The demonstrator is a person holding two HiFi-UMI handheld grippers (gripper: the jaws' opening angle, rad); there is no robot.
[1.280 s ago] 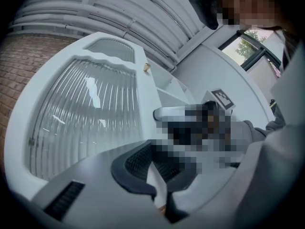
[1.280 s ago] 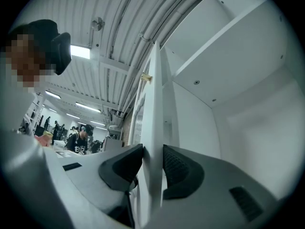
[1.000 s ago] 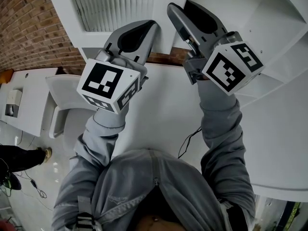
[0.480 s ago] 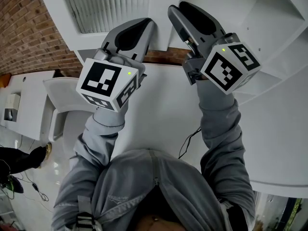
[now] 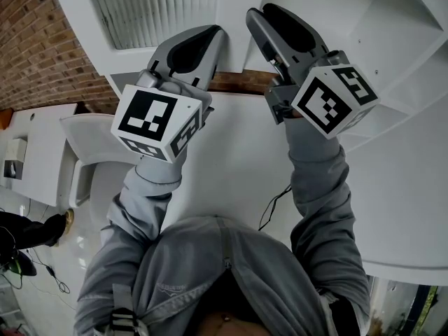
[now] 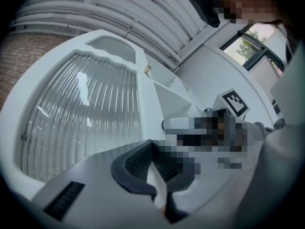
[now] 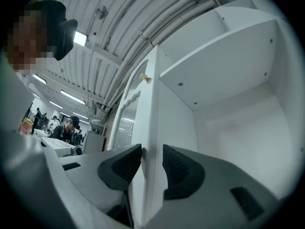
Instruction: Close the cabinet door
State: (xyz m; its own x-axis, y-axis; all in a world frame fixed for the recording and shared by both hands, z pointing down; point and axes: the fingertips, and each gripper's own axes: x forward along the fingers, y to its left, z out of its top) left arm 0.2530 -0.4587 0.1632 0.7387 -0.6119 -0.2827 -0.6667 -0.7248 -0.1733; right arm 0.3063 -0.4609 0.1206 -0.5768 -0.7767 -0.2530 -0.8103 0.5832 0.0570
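In the head view both arms are raised. The left hand-held gripper point(image 5: 213, 37) lies just beside the right hand-held gripper point(image 5: 269, 12), and the white stile of the cabinet door point(image 5: 234, 5) runs up between their tips. The door's ribbed glass panel point(image 5: 161, 9) spreads beyond and to the left of the left one, and the open cabinet point(image 5: 378, 19) lies to the right of the right one. In the left gripper view the jaws stand narrowly apart with a white sliver in the gap, which we take for the door's free edge. A blurred patch covers one pad, so we cannot tell whether they press on it. The glass fills the left of this view and the shelves sit to the right. In the right gripper view the door's edge stands upright between the jaws, which are wide and have just been opening. The left pad point(image 7: 125, 168) lies against the door's face, the right pad point(image 7: 178, 168) stands just clear of it, and a shelf point(image 7: 224, 66) hangs above and to the right. We judge the door to be stiff and light on its hinges, swinging with little effort. Its painted frame looks smooth and likely slippery under the pads, and the glass insert is the fragile part. We would take it by the solid stile at the free edge, or press flat on that stile. The inner jaw should come clear before the door meets the cabinet, or it may get pinched.
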